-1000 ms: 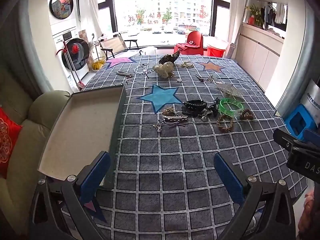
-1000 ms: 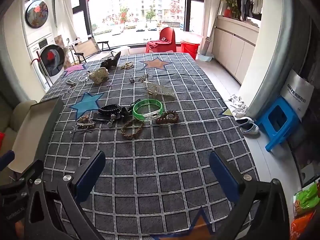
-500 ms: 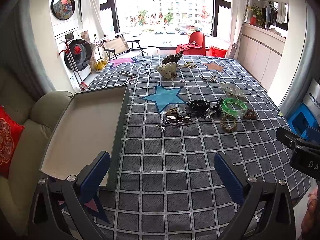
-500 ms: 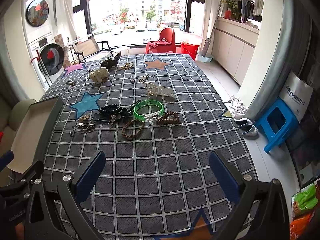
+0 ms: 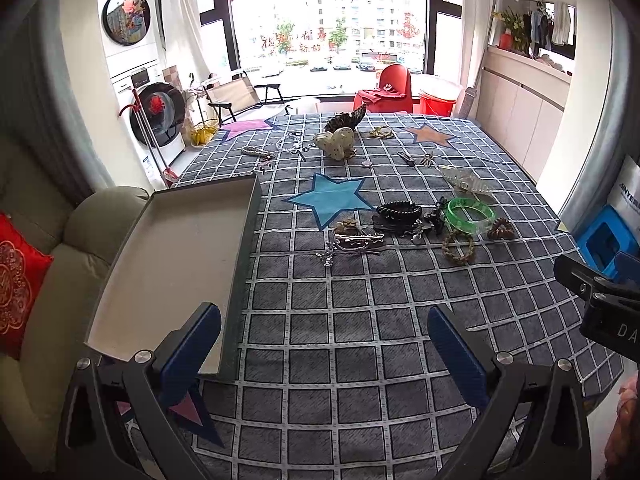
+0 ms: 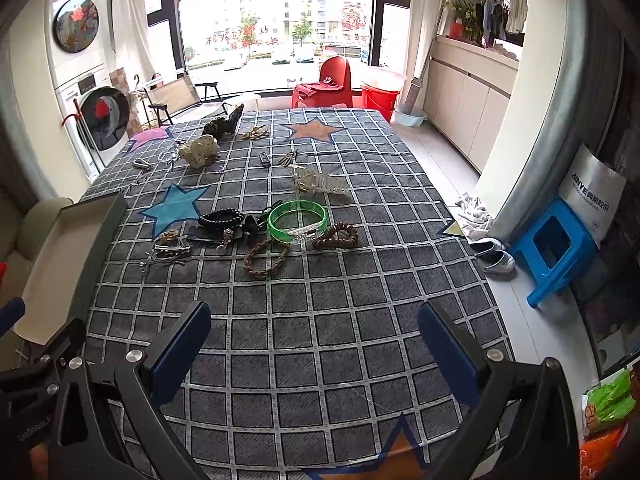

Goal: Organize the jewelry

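Holding both tools above the checked tablecloth (image 5: 352,344), we keep the left gripper (image 5: 324,344) and right gripper (image 6: 316,340) spread wide, gripping nothing. Jewelry, including a green bangle (image 6: 298,220), lies well ahead; the tray (image 5: 176,264) sits ahead-left.

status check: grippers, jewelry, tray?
Left gripper and right gripper open, empty. Jewelry cluster around green bangle on tablecloth. Tray holds nothing. Path unobstructed.
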